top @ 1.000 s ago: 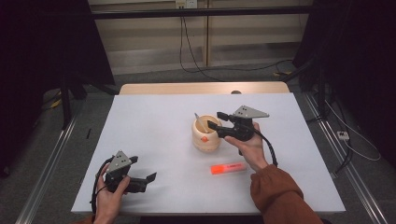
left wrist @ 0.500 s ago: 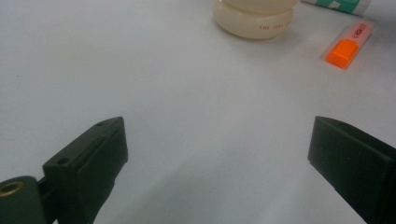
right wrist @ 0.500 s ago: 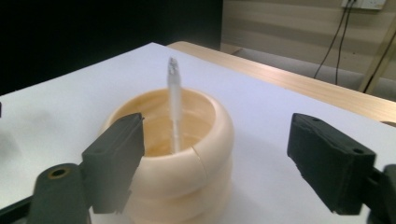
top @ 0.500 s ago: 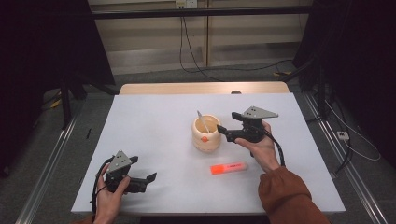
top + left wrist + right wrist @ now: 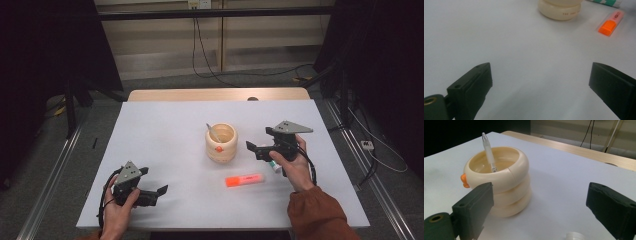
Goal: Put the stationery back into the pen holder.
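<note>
Markers are lying on the white table (image 5: 165, 130) waiting to be gathered, by the look of it, into the cream ringed holder (image 5: 221, 142), where one pen (image 5: 213, 133) is already leaning against the inner wall. Nearest the person, the left gripper (image 5: 159, 192) is resting low at the table's front edge with its jaws spread wide and nothing between them; it is well apart from everything and seems to be idling. Farther in, the orange highlighter (image 5: 244, 180) is lying flat, just in front of the holder and between the two hands. The right gripper (image 5: 252, 148) is hovering beside the holder, jaws fully apart and holding nothing, and a white-and-green marker (image 5: 275, 166) is lying just under that hand. In the right gripper view a white cap (image 5: 575, 236) is showing between the jaws at the bottom. A good next step, I judge, is lowering the right gripper squarely over that marker's barrel, pinching mid-length so it is not swinging, then tilting it upright before dropping it clear of the pen.
</note>
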Demonstrator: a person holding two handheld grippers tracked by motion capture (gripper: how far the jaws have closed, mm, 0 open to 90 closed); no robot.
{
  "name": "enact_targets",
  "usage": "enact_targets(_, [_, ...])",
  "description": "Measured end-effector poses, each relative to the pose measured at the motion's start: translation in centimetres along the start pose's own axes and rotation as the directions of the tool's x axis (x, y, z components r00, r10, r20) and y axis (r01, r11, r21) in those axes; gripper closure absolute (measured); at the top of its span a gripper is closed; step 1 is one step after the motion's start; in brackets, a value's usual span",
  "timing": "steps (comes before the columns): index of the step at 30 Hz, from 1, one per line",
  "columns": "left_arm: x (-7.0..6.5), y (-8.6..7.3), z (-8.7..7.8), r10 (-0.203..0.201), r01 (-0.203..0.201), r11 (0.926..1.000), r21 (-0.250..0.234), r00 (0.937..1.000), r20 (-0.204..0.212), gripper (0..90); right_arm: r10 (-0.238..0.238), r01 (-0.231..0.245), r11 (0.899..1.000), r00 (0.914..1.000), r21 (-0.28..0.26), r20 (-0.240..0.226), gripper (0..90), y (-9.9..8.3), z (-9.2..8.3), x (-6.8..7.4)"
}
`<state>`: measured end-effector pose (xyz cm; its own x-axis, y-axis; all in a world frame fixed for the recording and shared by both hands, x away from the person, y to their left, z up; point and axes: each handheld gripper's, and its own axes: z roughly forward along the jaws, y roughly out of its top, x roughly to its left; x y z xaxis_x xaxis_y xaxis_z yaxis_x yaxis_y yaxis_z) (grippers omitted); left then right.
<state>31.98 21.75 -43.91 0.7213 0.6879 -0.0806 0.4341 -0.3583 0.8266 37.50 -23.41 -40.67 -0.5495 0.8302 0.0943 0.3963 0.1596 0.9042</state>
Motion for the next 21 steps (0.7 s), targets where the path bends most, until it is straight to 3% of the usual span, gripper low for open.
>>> enact_targets(6, [0.0, 0.0, -0.1, -0.001, 0.001, 1.0, -0.002, 1.0, 0.0, 4.7, -0.011, 0.01, 1.0, 0.9998, 0.018, 0.019, 6.4, -0.5, -1.1, -0.5])
enact_targets(10, [0.0, 0.0, 0.0, 0.001, -0.001, 1.0, -0.002, 1.0, 0.001, 4.7, -0.019, 0.016, 0.998, 0.9984, 0.065, 0.053, 7.8, -0.9, -1.5, -1.2])
enact_targets(12, [0.0, 0.1, -0.1, 0.001, -0.001, 1.0, 0.002, 1.0, 0.0, 4.6, 0.01, -0.015, 0.997, 0.9976, 0.071, 0.068, 8.5, -0.9, -1.7, -1.8])
enact_targets(16, [0.1, 0.0, -0.1, 0.003, -0.003, 1.0, 0.003, 1.0, 0.002, 4.7, 0.023, -0.029, 0.996, 0.9971, 0.082, 0.072, 9.0, -0.8, -1.9, -2.1])
enact_targets(21, [0.1, 0.0, -0.1, 0.004, -0.004, 1.0, 0.003, 1.0, 0.003, 4.7, 0.046, -0.054, 0.986, 0.9975, 0.159, 0.054, 9.1, -0.6, -1.8, -2.7])
